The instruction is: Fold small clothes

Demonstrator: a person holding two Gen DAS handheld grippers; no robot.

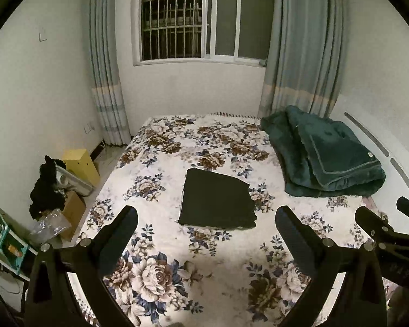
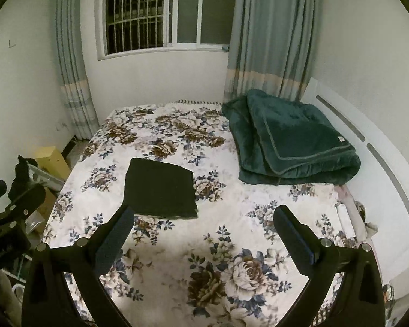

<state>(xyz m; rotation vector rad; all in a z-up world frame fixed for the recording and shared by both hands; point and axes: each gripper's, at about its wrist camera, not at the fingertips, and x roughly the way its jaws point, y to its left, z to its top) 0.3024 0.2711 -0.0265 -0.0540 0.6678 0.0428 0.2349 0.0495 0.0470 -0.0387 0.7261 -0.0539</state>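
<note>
While jaws gape, green blanket (image 1: 324, 155) (folded) flanks black garment (image 1: 216, 200).

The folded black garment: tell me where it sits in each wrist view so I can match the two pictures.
Left wrist view: the folded black garment lies near the picture's centre on the floral bedspread, between the open fingers.
Right wrist view: it sits left of centre, just above the left finger's tip.
Shared landmark: the green blanket, to the garment's right by the headboard.

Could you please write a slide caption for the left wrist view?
Open left gripper above a folded black garment on the floral bedspread.
</note>
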